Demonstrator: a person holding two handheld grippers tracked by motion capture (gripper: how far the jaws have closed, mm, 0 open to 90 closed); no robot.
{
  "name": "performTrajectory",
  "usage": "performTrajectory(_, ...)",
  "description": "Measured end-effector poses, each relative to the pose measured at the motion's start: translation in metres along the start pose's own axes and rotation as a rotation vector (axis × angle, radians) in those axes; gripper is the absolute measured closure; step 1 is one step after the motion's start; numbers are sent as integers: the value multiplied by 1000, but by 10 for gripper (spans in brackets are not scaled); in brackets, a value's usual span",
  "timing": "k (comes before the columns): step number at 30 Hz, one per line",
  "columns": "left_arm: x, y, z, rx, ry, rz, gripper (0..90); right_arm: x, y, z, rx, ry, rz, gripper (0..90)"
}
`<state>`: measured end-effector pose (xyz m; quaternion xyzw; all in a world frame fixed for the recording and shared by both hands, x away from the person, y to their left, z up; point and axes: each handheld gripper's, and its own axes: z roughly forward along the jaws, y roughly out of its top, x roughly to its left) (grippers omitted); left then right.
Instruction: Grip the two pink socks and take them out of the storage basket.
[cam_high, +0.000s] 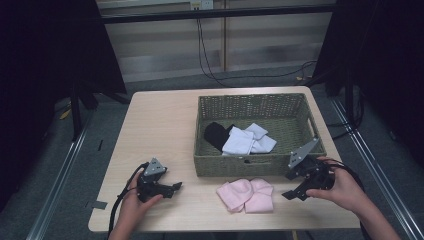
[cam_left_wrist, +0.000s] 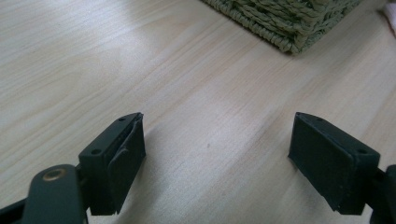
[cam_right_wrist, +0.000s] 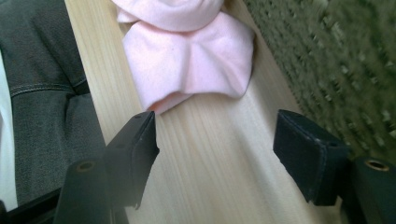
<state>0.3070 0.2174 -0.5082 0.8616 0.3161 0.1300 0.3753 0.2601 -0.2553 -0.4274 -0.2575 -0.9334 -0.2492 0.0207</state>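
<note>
A pink folded cloth bundle (cam_high: 246, 194) lies on the wooden table (cam_high: 160, 130) just in front of the green woven basket (cam_high: 257, 165). In the right gripper view the pink cloth (cam_right_wrist: 191, 51) sits just beyond the open jaws. My right gripper (cam_high: 292, 186) is open, right of the pink cloth and pointing at it. My left gripper (cam_high: 176, 187) rests near the front left of the table, open and holding nothing. Its own view shows bare wood between the jaws and the basket corner (cam_left_wrist: 289, 21) farther off.
Inside the basket lie white folded cloths (cam_high: 246, 141) and a black one (cam_high: 216, 134). The table's front edge (cam_high: 225, 225) is close behind both grippers. Dark trousers (cam_right_wrist: 46, 93) appear past the table edge. Cables (cam_high: 210, 55) hang at the back wall.
</note>
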Motion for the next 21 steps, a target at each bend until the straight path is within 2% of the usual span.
performTrajectory(7,0,0,0,0,-3,-1,180,-2,-21,7,-26,-21,34,293)
performTrajectory(12,0,0,0,0,-4,-1,180,-2,-36,16,-62,-37,22,288)
performTrajectory(19,0,0,0,0,-3,0,180,0,-44,26,-55,-61,3,277)
performTrajectory(21,0,0,0,0,-3,0,180,2,-44,28,-60,-52,6,277)
